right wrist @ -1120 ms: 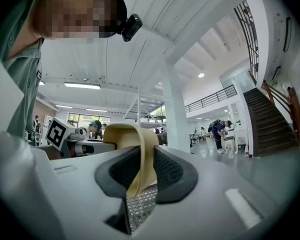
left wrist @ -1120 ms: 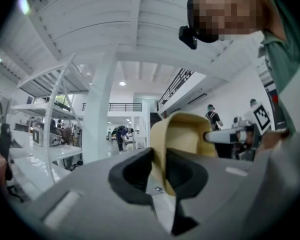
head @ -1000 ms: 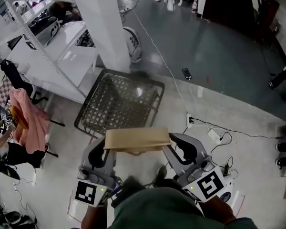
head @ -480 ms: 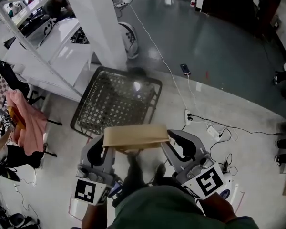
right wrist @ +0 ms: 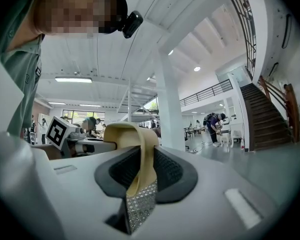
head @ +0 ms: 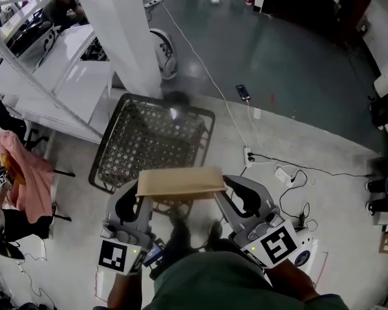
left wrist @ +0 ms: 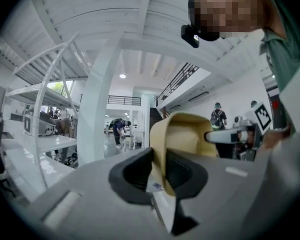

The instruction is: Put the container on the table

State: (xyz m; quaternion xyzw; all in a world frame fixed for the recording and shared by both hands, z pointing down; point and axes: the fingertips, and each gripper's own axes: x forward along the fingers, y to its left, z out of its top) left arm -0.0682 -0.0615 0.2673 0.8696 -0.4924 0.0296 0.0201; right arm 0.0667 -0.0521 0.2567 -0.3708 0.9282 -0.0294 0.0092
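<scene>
Left gripper (head: 142, 197) and right gripper (head: 221, 189) are clamping the container (head: 180, 183) at opposite ends — long axis crosswise. The bench (head: 68, 82) is lying upper left.

Looking steeply down from head height onto the left gripper (head: 141, 197) and right gripper (head: 222, 188), plus riding super close on each, facing level along its jaws from opposite ends, sharing basically the tan container (head: 180, 182) and white pillar (head: 113, 31).
</scene>
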